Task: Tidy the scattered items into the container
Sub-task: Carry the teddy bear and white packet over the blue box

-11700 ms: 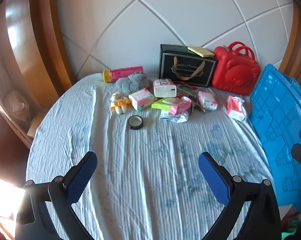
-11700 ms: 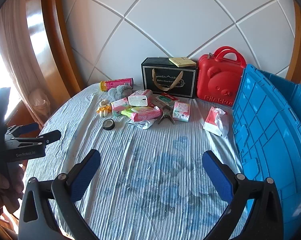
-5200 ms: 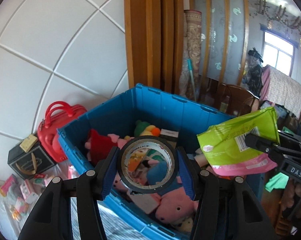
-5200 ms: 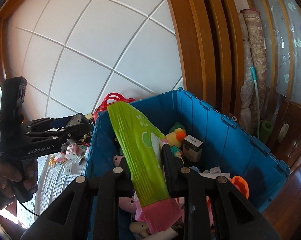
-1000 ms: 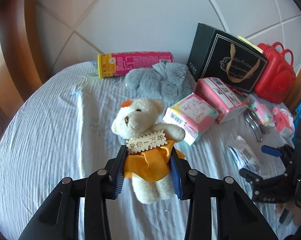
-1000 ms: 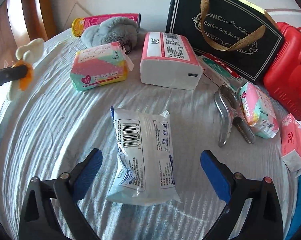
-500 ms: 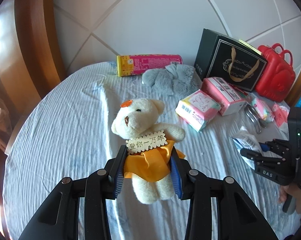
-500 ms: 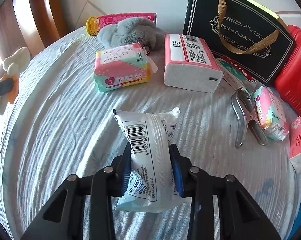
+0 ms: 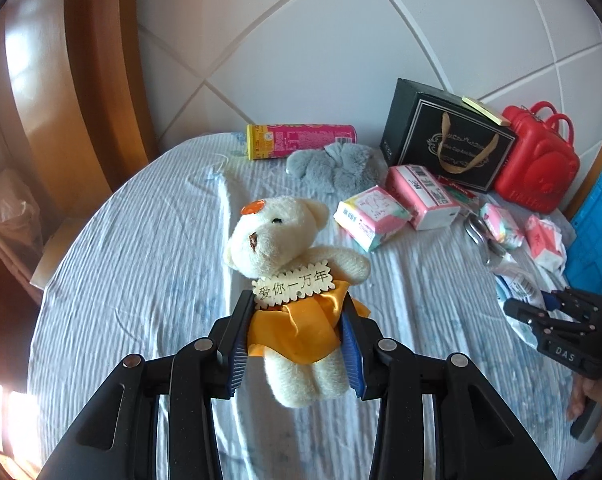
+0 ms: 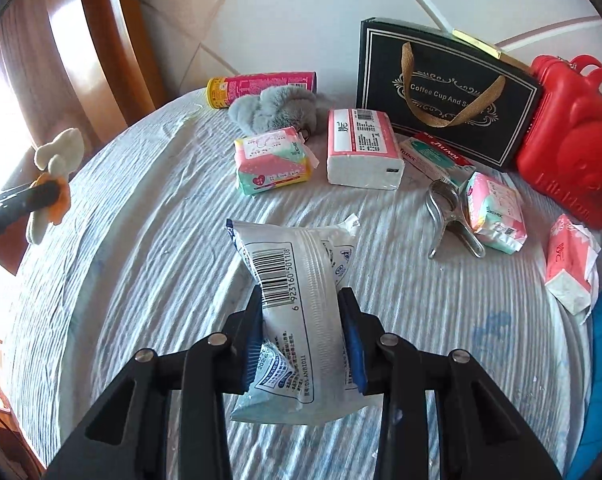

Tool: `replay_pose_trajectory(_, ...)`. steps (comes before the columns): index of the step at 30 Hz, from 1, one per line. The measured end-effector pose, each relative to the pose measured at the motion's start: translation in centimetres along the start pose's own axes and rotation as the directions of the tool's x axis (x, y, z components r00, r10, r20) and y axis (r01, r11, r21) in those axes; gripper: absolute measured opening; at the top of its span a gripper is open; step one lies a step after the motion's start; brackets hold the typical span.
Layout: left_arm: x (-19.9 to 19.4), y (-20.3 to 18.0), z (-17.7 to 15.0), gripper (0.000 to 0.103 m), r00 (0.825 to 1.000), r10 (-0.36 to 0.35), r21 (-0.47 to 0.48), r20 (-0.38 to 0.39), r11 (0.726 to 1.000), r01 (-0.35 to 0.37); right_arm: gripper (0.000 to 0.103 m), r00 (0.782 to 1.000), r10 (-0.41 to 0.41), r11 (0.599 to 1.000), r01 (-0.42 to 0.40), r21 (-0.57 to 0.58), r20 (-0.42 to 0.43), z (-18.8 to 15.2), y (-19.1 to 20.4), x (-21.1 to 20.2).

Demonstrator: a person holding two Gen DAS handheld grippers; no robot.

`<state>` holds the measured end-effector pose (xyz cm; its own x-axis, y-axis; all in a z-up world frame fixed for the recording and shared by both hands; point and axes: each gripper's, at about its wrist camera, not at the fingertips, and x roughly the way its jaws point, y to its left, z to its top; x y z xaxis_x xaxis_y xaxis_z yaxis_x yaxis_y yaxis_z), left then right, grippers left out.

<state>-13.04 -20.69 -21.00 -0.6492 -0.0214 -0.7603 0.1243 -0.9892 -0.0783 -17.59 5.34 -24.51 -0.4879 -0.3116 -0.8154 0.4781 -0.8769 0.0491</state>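
Since a second ago the right gripper (image 10: 301, 336) has clamped the white wipes packet (image 10: 297, 300) and lifted it off the bedsheet (image 10: 141, 240), while the left gripper (image 9: 297, 344) stays clenched on the teddy bear (image 9: 289, 280), both raised, ready for the blue container (image 9: 597, 216).

Bare bedsheet (image 9: 149, 264) before cluttered packets (image 10: 275, 160)

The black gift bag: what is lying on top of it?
A flat yellow pad rests on top of the black gift bag, by its right end. The inside of the bag is not visible.
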Motion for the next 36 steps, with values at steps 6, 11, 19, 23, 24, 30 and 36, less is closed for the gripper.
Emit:
replay_pose_trajectory(6, -5.3, -0.8, 0.1, 0.039, 0.999, 0.019, -0.030, 0.035, 0.999, -0.018, 0.035, 0.997, 0.022, 1.000, -0.021, -0.018, 0.073, -0.7, 0.8, -7.6)
replay_pose_trajectory(11, -9.7, -2.4, 0.4, 0.039, 0.998, 0.021, -0.024, 0.063, 1.000, -0.020, 0.035, 0.989, 0.044, 0.999, -0.042, -0.019, 0.145, -1.1, 0.8, -14.6)
replay_pose_trajectory(19, -15.7, -7.2, 0.6, 0.039, 0.992, 0.008, 0.018, 0.127, 1.000, -0.010, 0.035, 0.971, 0.086, 0.996, -0.079, -0.040, 0.225, -2.6, 0.0, -23.5)
replay_pose_trajectory(23, -18.1, -9.6, 0.5, 0.039, 0.988, -0.003, 0.026, 0.153, 1.000, -0.001, 0.035, 0.962, 0.101, 0.995, -0.094, -0.037, 0.255, -4.0, -1.1, -27.0)
replay_pose_trajectory(24, -18.7, -10.2, 0.5, 0.039, 0.987, -0.006, 0.031, 0.160, 1.000, 0.001, 0.035, 0.959, 0.102, 0.995, -0.097, -0.031, 0.265, -4.3, -1.5, -27.8)
replay_pose_trajectory(30, -21.8, -14.2, 1.0, 0.039, 0.981, -0.026, 0.076, 0.193, 0.997, 0.011, 0.035, 0.947, 0.115, 0.993, -0.112, -0.026, 0.300, -6.0, -3.2, -31.3)
replay_pose_trajectory(36, -24.6, -18.6, 1.9, 0.040, 0.971, -0.054, 0.121, 0.232, 0.992, 0.027, 0.035, 0.930, 0.120, 0.992, -0.124, -0.011, 0.346, -7.1, -5.8, -34.3)
